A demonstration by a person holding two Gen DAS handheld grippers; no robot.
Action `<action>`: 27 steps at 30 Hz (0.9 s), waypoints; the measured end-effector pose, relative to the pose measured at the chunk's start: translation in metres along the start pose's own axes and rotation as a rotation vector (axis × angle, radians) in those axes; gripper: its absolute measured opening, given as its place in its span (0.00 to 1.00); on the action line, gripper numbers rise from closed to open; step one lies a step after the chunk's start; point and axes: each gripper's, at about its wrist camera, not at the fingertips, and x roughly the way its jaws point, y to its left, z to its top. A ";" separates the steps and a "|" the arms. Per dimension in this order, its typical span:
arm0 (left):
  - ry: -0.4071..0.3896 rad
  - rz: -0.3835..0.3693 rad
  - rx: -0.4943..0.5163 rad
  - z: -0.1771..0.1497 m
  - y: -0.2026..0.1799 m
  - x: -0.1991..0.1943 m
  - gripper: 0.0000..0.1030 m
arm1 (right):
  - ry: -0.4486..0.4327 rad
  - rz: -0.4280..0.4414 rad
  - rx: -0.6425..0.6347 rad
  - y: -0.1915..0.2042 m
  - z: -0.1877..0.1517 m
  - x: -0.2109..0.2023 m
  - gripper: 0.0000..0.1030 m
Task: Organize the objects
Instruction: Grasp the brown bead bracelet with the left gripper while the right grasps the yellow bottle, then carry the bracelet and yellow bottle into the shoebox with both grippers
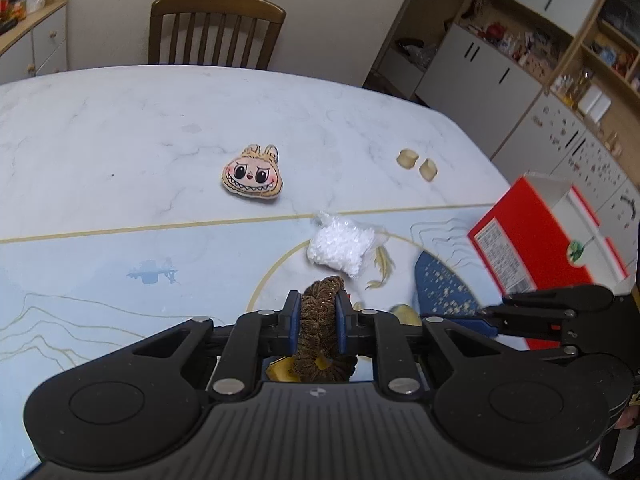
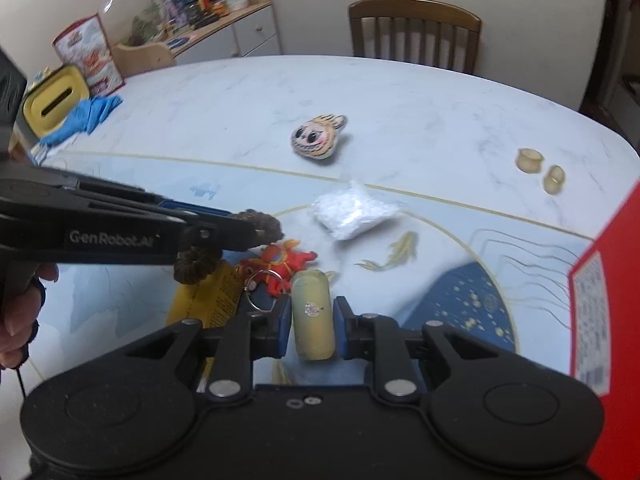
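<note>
1. Brown velvet scrunchie [image 1: 322,320]: clamped between the closed jaws of the left gripper [image 1: 318,322], low over the desk [image 1: 120,140]; part of it hangs below the pads.
2. Pale yellow cylinder [image 2: 312,314]: pinched by the nearly closed jaws of the right gripper [image 2: 311,326], lying along the fingers.
3. Red box [image 1: 532,240]: open at the desk's 3 o'clock edge, apparently the container for sorting; what it holds I cannot tell.
4. Items loose on the desk: cartoon-face plush [image 1: 253,178] at 12 o'clock; white bead packet [image 1: 342,248] just beyond the grippers; two small beige rings [image 1: 416,164] at 1 o'clock; red figure keychain [image 2: 280,266] and yellow card [image 2: 208,300] under the grippers.
5. Progress, as a judgement: early. Two items gripped, neither yet stowed; five remain on the desk.
</note>
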 end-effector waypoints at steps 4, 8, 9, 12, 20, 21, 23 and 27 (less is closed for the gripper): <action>-0.007 -0.023 -0.033 0.006 -0.001 -0.013 0.17 | -0.004 0.001 0.045 -0.010 -0.001 -0.020 0.20; -0.016 -0.038 -0.026 0.013 -0.011 -0.029 0.17 | -0.019 -0.006 0.072 -0.020 -0.001 -0.047 0.20; -0.019 -0.039 -0.021 0.015 -0.015 -0.033 0.17 | -0.025 -0.007 0.079 -0.023 -0.001 -0.054 0.20; -0.030 -0.053 -0.011 0.019 -0.027 -0.046 0.17 | -0.044 -0.008 0.113 -0.034 -0.001 -0.078 0.20; -0.090 -0.064 0.017 0.028 -0.072 -0.075 0.17 | -0.110 -0.020 0.190 -0.067 -0.007 -0.136 0.20; -0.096 -0.068 0.021 0.029 -0.078 -0.078 0.17 | -0.118 -0.023 0.198 -0.071 -0.008 -0.143 0.20; -0.107 -0.076 0.030 0.031 -0.090 -0.083 0.17 | -0.131 -0.026 0.217 -0.079 -0.010 -0.155 0.20; -0.120 -0.087 0.046 0.037 -0.114 -0.086 0.17 | -0.161 -0.052 0.239 -0.097 -0.014 -0.177 0.20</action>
